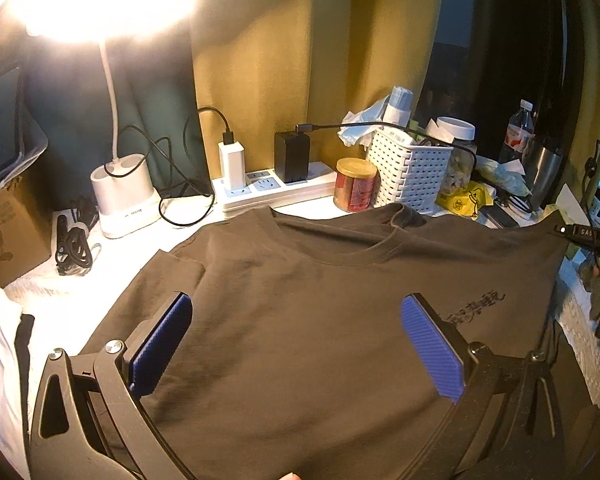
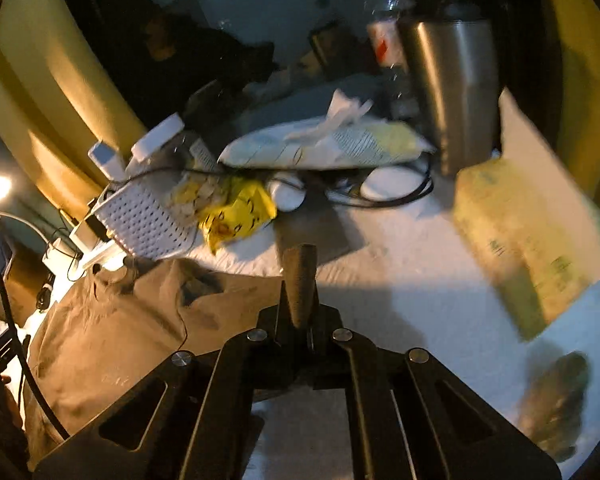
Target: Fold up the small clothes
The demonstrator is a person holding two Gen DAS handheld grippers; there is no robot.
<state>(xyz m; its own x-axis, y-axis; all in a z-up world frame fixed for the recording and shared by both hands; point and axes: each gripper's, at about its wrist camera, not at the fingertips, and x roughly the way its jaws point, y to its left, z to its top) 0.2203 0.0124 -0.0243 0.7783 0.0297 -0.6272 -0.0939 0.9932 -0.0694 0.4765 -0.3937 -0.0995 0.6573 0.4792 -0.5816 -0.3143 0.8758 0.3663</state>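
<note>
A dark brown T-shirt (image 1: 320, 320) lies spread flat, front up, on the white-covered table (image 1: 112, 252), its round collar toward the white power strip (image 1: 276, 190) at the back edge. All places below are told from this shirt. The left gripper (image 1: 296, 340) hovers over the shirt's chest with its blue-padded fingers (image 1: 162, 344) spread wide apart, grasping nothing; a small dark print (image 1: 476, 304) on the chest shows just beyond its right-hand finger.

The right gripper (image 2: 300, 280) sits at the shirt's right shoulder edge, its fingers pressed together; the right wrist view is blurred, so whether a pinch of fabric sits between them cannot be told, though the tips seem to meet just past the cloth's edge, over the white table cover.

Behind the collar stand a red-labelled can (image 1: 356, 184) and a white perforated basket (image 1: 410, 170), with a yellow snack bag (image 1: 464, 198) beside the basket. Beyond the shirt's left sleeve stands a lit white desk lamp (image 1: 120, 196) with a bundle of black cable (image 1: 74, 246) near its base. Past the right shoulder stand a steel flask (image 2: 452, 92) and a clear water bottle (image 2: 384, 28), and a pale green tissue pack (image 2: 532, 240) lies off to the right
</note>
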